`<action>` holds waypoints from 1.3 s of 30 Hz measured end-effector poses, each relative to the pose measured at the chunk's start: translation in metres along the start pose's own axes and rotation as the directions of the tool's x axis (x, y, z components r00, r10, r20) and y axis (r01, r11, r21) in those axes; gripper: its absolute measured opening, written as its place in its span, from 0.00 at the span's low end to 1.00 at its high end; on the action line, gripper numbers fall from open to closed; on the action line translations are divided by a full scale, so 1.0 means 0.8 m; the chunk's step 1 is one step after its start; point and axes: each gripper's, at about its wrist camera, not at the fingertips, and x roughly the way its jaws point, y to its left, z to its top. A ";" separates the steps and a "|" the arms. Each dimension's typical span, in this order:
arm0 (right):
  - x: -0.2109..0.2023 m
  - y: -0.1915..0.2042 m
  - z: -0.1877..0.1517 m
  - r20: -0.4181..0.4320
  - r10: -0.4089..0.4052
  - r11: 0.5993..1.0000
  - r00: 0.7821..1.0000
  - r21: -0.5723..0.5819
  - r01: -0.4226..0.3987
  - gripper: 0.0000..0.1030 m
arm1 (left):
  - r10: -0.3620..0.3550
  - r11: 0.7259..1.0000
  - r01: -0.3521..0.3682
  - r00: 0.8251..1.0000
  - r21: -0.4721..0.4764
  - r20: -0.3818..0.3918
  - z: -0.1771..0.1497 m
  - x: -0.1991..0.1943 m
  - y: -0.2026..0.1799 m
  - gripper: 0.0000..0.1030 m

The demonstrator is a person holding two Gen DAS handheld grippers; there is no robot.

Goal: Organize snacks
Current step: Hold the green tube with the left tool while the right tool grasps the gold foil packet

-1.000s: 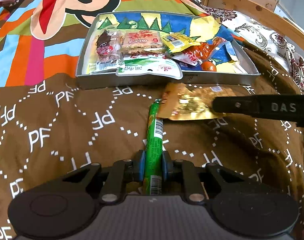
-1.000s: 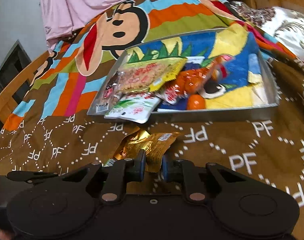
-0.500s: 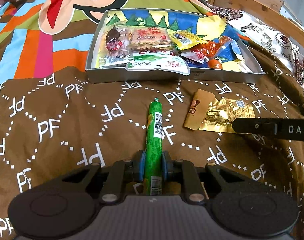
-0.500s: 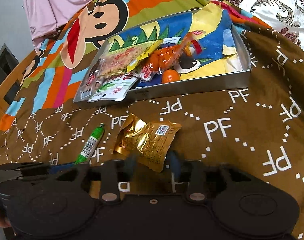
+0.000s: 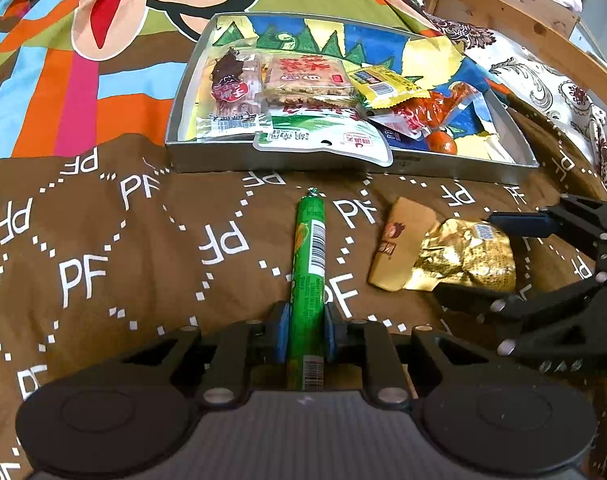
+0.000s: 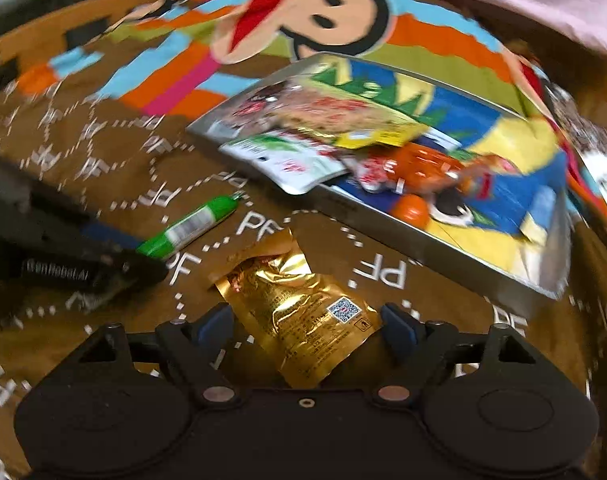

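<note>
Since a second ago the right tongs (image 6: pixel 305 326) have just been opening and let go of the gold packet (image 6: pixel 303 316), which lies on the brown blanket (image 5: pixel 103 240) between their spread fingers. Left tongs (image 5: pixel 305 334) grip the green stick (image 5: pixel 309 264), short of the tin tray (image 5: pixel 343 166).

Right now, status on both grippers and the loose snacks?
Left gripper shut on green stick. Right gripper just opened, gold packet loose between its fingers on blanket. Tray ahead, crowded at left; nothing blocking.
</note>
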 end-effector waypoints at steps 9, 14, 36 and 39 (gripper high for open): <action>0.006 0.027 -0.002 0.050 -0.067 0.974 0.997 -0.214 0.076 0.87 | 0.004 1.000 -0.004 1.000 0.023 0.003 0.004 0.005 -0.003 0.20; 0.014 0.026 -0.001 0.053 -0.043 0.961 0.998 -0.271 0.056 0.92 | 0.003 1.000 -0.003 1.000 0.025 0.004 0.003 0.005 -0.003 0.20; -0.011 0.060 -0.023 0.039 -0.127 0.976 0.991 -0.174 0.132 0.32 | 0.003 1.000 -0.003 1.000 0.029 -0.008 -0.007 -0.006 -0.002 0.19; -0.019 0.062 -0.026 0.057 -0.155 0.972 0.986 -0.171 0.162 0.31 | -0.009 1.000 0.009 1.000 -0.002 -0.009 -0.010 -0.012 0.003 0.18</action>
